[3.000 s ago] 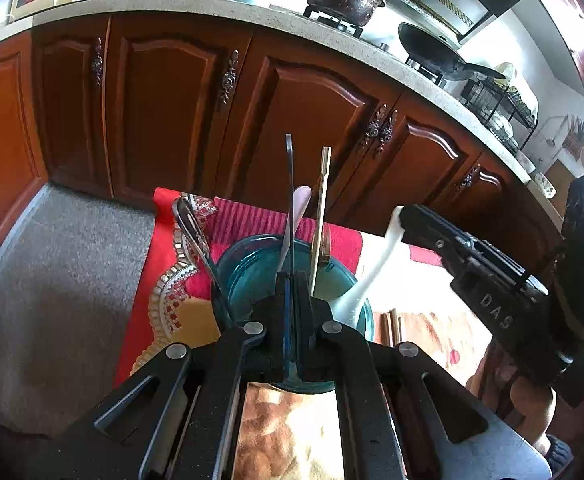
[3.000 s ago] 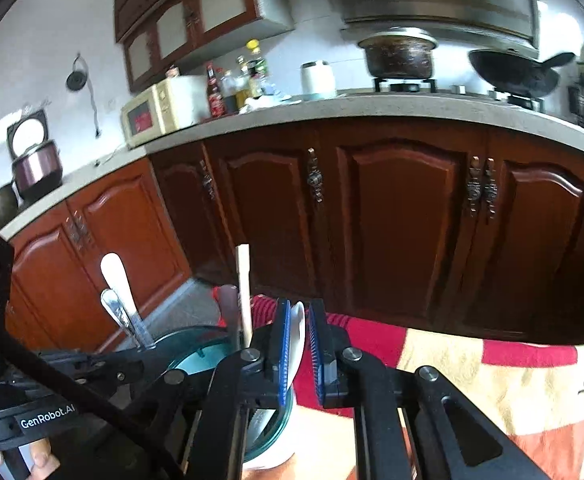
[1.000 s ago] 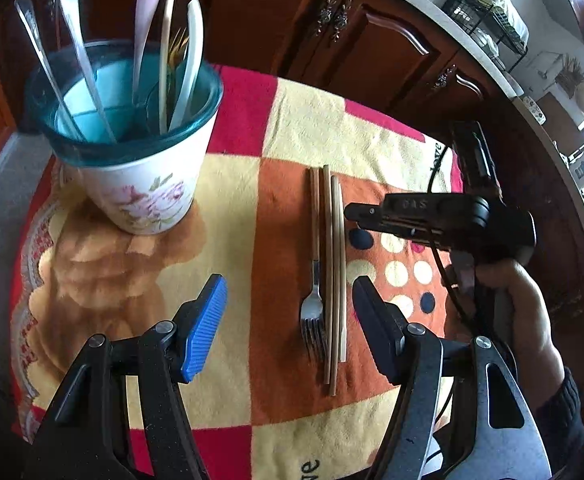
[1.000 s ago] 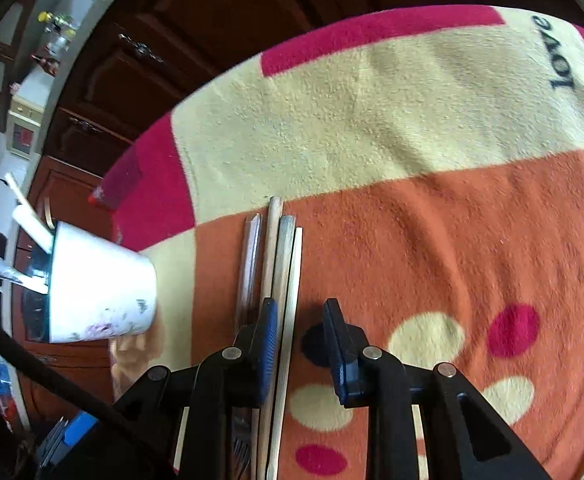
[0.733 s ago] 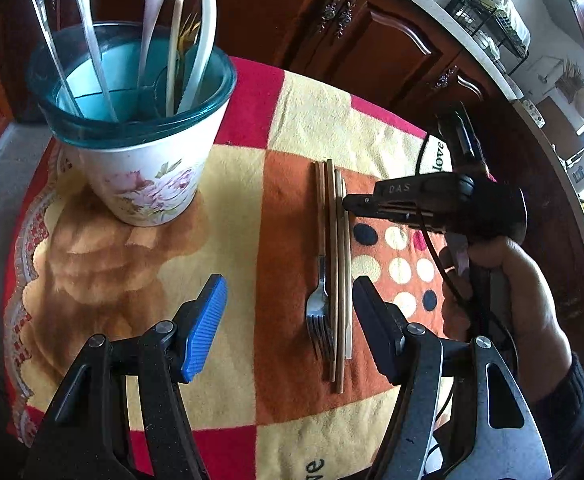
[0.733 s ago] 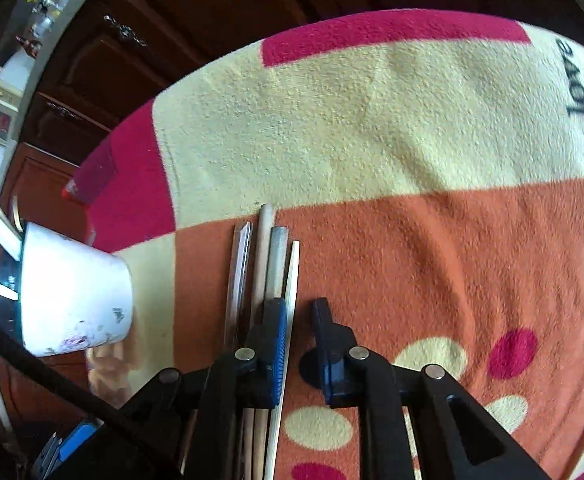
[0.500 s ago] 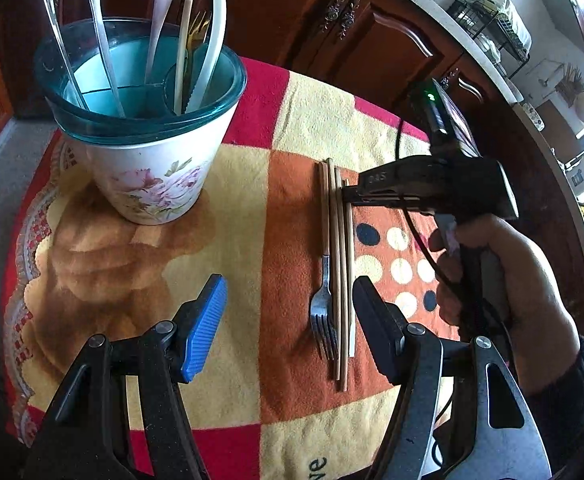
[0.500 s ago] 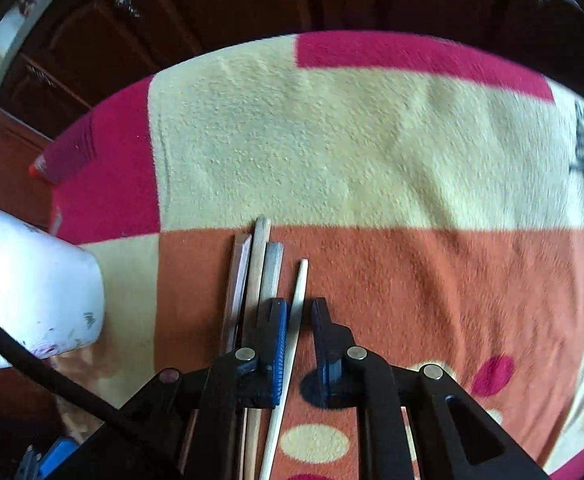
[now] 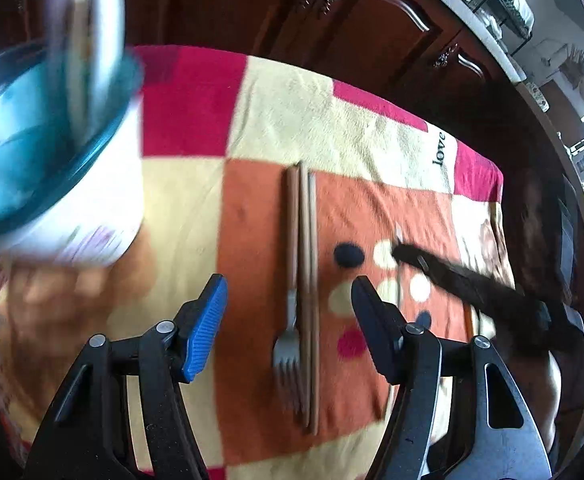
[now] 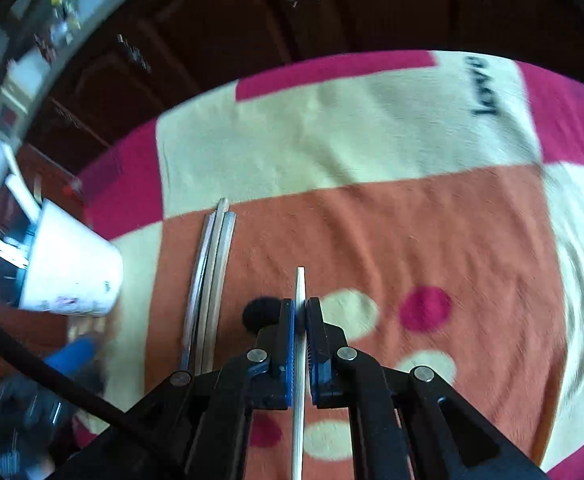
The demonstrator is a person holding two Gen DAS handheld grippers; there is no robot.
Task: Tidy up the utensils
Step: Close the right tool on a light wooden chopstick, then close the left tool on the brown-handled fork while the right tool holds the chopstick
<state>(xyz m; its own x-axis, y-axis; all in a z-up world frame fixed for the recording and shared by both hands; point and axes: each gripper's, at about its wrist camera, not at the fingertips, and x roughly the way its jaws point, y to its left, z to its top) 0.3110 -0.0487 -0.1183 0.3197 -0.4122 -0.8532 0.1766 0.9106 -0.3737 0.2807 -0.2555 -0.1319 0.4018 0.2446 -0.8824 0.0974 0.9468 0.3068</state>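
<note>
Clamped between the right gripper (image 10: pixel 300 312) fingers for carrying to the holder cup (image 10: pixel 71 264) at ten o'clock — one pale chopstick (image 10: pixel 299 284), tip toward twelve; below the spread-apart, empty left gripper (image 9: pixel 287 308) — fork (image 9: pixel 289 336) and chopsticks (image 9: pixel 308 280) flat on the blanket (image 9: pixel 332 128).

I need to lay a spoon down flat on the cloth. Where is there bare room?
Bare cloth lies between the cup and the fork with its sticks. The cream patch beyond the stick tips is bare too. It is crowded where the right gripper holds a chopstick.
</note>
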